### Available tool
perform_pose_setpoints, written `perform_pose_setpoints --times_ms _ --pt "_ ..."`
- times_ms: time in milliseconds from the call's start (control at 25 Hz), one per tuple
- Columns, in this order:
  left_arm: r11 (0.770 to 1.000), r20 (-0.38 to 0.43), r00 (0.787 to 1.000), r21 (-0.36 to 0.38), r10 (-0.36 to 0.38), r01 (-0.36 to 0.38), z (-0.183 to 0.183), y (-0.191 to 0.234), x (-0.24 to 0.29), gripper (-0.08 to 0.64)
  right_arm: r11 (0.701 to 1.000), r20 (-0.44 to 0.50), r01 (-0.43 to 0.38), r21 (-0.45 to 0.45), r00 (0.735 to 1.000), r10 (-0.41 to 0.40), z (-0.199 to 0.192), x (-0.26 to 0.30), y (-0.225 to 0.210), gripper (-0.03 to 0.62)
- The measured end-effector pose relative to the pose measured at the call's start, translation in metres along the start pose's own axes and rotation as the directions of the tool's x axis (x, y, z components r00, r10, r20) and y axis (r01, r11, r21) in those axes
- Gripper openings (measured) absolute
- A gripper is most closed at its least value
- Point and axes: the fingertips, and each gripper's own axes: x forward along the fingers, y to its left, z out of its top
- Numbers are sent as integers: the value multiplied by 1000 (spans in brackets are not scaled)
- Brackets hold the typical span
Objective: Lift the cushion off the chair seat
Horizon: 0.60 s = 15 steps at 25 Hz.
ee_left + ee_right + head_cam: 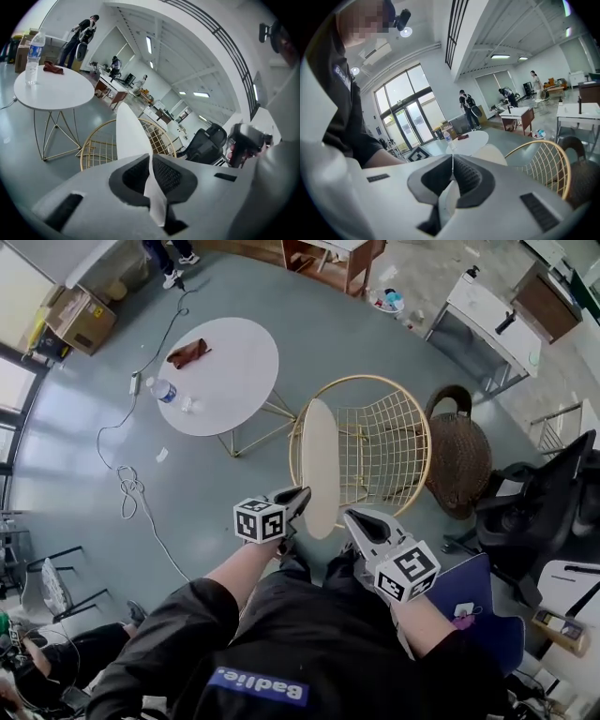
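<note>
A cream oval cushion (320, 465) stands on edge above the seat of a gold wire chair (427, 442), clear of the mesh. My left gripper (302, 494) is shut on the cushion's near left rim, and my right gripper (350, 516) is shut on its near right rim. In the left gripper view the cushion (131, 133) rises as a thin slab from between the pads of the left gripper (151, 158), with the chair (101, 146) below it. From the right gripper (452, 163) the cushion (493, 153) shows past the pinched edge, beside the chair (543, 164).
A round white table (234, 381) to the chair's left carries a water bottle (161, 389) and a brown cloth (187, 353). A dark wicker seat (459, 457) and a black office chair (553, 495) stand to the right. A cable (131, 488) lies on the floor. People stand far off.
</note>
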Motion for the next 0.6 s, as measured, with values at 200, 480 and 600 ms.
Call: perform_pose_setpoints --times_ms 200,480,600 --pt "998 65 997 40 -43 40 30 -53 -50 34 1000 22 19 -21 1000 -18 16 -7 6 29" --pt "991 155 983 109 -99 82 64 -110 -105 34 998 51 15 -56 999 -13 34 -8 21 29" --pt "988 194 975 127 -113 89 74 -122 -122 34 998 56 11 -69 998 -7 37 -7 28 29"
